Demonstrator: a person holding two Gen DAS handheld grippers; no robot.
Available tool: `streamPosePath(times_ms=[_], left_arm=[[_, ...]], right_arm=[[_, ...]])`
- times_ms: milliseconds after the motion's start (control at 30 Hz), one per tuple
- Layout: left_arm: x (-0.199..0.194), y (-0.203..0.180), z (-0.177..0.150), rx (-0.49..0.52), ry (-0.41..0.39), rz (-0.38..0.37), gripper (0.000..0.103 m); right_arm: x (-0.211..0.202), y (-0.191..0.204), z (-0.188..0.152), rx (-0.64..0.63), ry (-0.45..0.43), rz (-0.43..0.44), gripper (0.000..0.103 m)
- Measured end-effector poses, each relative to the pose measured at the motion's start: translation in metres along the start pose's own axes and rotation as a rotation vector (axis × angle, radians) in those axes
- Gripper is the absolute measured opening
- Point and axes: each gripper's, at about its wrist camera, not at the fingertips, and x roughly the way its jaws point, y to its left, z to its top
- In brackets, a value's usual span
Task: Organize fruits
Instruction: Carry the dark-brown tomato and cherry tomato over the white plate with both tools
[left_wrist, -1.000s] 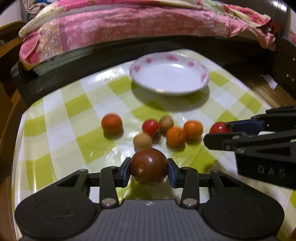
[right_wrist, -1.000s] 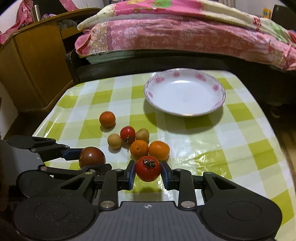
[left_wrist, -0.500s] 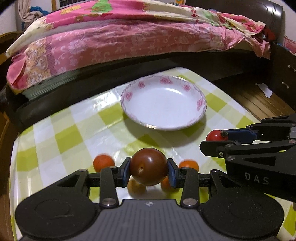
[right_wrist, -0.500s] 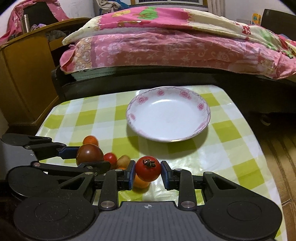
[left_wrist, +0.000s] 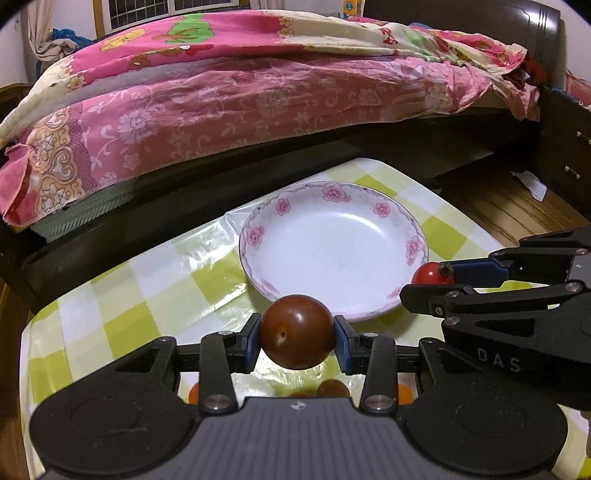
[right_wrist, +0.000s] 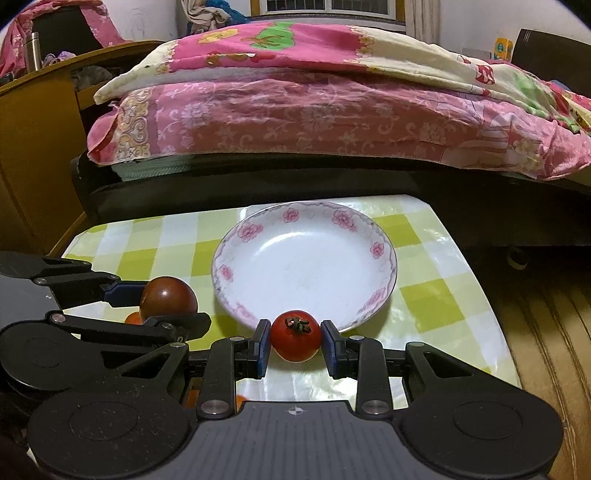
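Observation:
My left gripper (left_wrist: 297, 341) is shut on a dark brown-red tomato (left_wrist: 297, 336), held just short of the near rim of a white plate with pink flowers (left_wrist: 334, 251). My right gripper (right_wrist: 295, 341) is shut on a bright red tomato with a stem (right_wrist: 295, 335), also at the plate's (right_wrist: 304, 266) near rim. In the right wrist view the left gripper (right_wrist: 168, 302) and its tomato (right_wrist: 168, 300) show at left. In the left wrist view the right gripper (left_wrist: 430, 280) and its tomato (left_wrist: 428, 275) show at right. The plate holds nothing.
Several small orange and brown fruits (left_wrist: 334, 388) lie on the green-checked tablecloth (left_wrist: 122, 295), mostly hidden under the grippers. A bed with a pink quilt (left_wrist: 240, 96) runs along the table's far edge. A wooden cabinet (right_wrist: 33, 147) stands at left, wooden floor (right_wrist: 546, 332) at right.
Both grippers have risen and moved forward with their tomatoes towards the plate. The loose fruits have slipped beneath the grippers, and the plate now lies right in front of the fingertips.

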Motion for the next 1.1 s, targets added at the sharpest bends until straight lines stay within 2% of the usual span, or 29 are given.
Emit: streamPosePath(times_ms=[700,1100], left_arm=[[0.049,0.005,0.022,0.014,0.009,-0.009,0.047],[0.056,0.003,0.024,0.048,0.003,0.002,0.047]], right_arm=[[0.044,-0.024,0.019,0.004,0.018,0.008,0.026],[0.06,-0.033,0.021,0.024,0.037,0.019,0.029]])
